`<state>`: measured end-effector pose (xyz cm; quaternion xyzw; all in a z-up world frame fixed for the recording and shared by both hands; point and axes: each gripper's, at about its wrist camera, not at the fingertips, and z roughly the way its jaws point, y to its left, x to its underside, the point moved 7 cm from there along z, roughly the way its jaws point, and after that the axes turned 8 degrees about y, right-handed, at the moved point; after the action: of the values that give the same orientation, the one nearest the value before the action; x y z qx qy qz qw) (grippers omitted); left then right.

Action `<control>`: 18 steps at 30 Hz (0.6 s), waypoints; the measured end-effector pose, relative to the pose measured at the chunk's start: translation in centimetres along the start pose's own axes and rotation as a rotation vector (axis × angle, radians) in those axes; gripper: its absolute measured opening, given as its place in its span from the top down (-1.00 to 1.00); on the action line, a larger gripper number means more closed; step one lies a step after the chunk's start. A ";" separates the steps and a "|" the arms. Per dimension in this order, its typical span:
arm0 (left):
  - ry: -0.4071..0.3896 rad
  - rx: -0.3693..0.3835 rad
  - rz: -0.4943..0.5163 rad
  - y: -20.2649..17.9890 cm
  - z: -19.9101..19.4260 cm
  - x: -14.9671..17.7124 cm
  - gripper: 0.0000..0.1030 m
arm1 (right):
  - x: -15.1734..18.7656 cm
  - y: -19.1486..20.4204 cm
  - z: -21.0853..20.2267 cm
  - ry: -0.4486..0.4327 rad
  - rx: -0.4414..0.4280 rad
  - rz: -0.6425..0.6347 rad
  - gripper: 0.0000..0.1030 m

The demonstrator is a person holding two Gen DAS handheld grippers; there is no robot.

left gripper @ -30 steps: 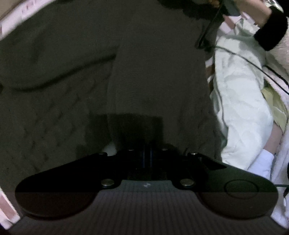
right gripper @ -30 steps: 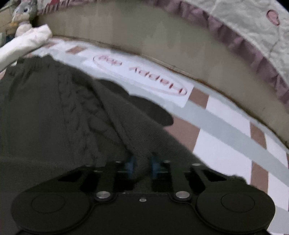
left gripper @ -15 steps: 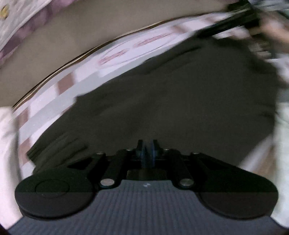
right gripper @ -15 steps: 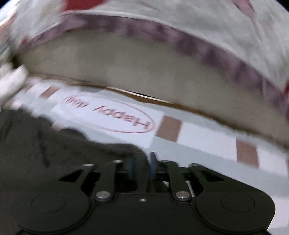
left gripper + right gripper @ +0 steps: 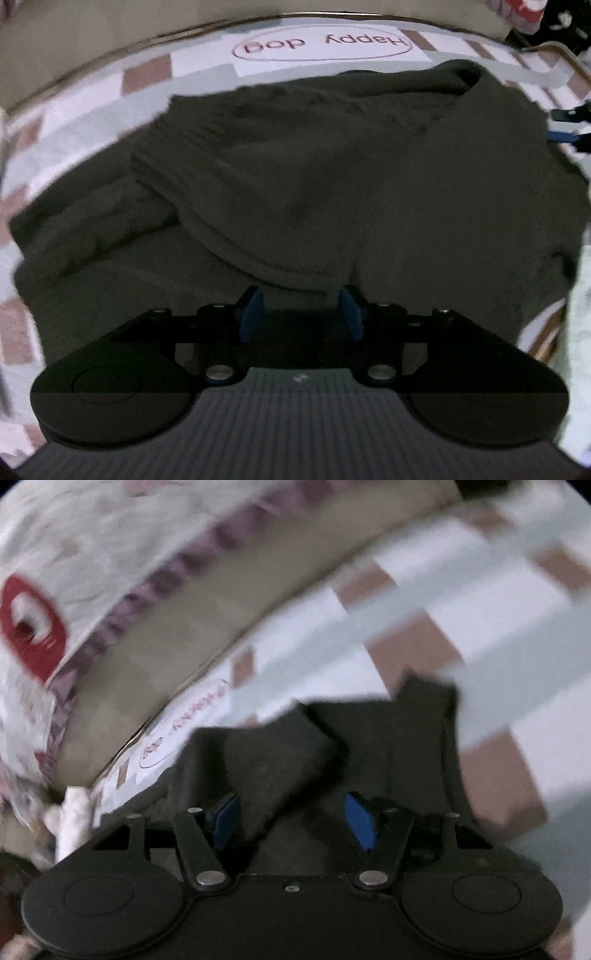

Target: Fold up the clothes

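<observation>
We see a dark olive knit sweater [image 5: 314, 177] lying bunched on a checked mat [image 5: 147, 74] of white, grey and brown squares printed with "Happy dog". On its left side a cable-knit panel shows, with a ribbed, rolled edge folded across the middle. Our left gripper [image 5: 300, 314] sits at the near fold, its blue-padded fingers [image 5: 251, 314] spread and holding nothing. Our right gripper [image 5: 291, 819] is likewise spread above a dark cuff-like flap of sweater.

Our left claw [image 5: 300, 314], blue pads spread apart, hovers over the folded dark grey knitted sweater [image 5: 332, 177]; beyond it lies the checked mat [image 5: 147, 74].
</observation>
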<state>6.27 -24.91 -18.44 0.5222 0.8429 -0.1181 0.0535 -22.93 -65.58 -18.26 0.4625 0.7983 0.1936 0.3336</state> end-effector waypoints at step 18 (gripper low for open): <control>0.101 0.136 -0.027 -1.8 1.2 0.5 -0.70 | -3.2 -0.1 5.4 -0.079 -0.118 -0.097 -0.32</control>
<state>4.45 -25.56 -19.47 0.5183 0.8416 -0.1497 -0.0262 -18.05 -68.40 -21.05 0.4101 0.7931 0.2055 0.4007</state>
